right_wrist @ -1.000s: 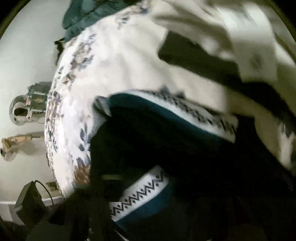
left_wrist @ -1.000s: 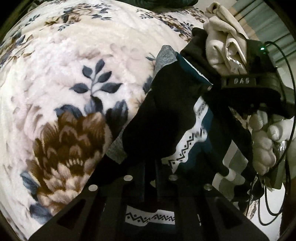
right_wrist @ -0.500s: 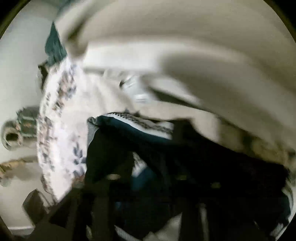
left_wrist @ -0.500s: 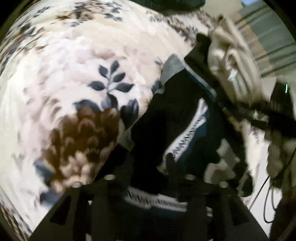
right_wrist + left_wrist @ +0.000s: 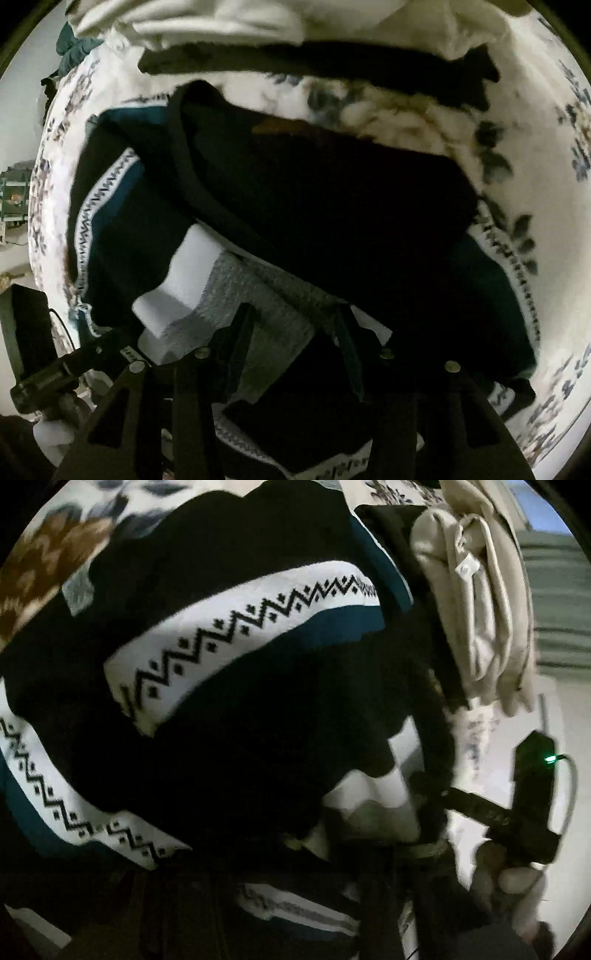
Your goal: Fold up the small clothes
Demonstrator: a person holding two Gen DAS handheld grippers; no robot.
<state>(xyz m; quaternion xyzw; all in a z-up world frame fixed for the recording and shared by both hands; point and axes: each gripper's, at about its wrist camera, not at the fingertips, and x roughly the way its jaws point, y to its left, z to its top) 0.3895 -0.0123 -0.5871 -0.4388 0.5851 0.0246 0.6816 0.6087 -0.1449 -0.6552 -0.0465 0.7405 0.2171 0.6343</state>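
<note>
A black knit sweater (image 5: pixel 229 738) with white zigzag bands and teal stripes fills the left wrist view, bunched close to the camera. It also shows in the right wrist view (image 5: pixel 332 206), spread over a floral blanket (image 5: pixel 535 110). My left gripper (image 5: pixel 258 904) is dark and mostly buried under the sweater's cloth. My right gripper (image 5: pixel 295 332) has its fingers (image 5: pixel 236 332) closed on a grey and white fold of the sweater. The right gripper's body also shows at the right of the left wrist view (image 5: pixel 517 812), held by a hand.
A folded cream garment (image 5: pixel 480 602) lies on a black garment (image 5: pixel 332 70) beyond the sweater; the cream garment also shows in the right wrist view (image 5: pixel 221 22). A dark teal cloth (image 5: pixel 74 48) lies at the blanket's far left. Floor and a black box (image 5: pixel 29 332) are at left.
Both grippers have moved in close over the sweater, which now fills both views. The sweater's banded part has been drawn up and over. The right gripper has dropped lower at the left view's right.
</note>
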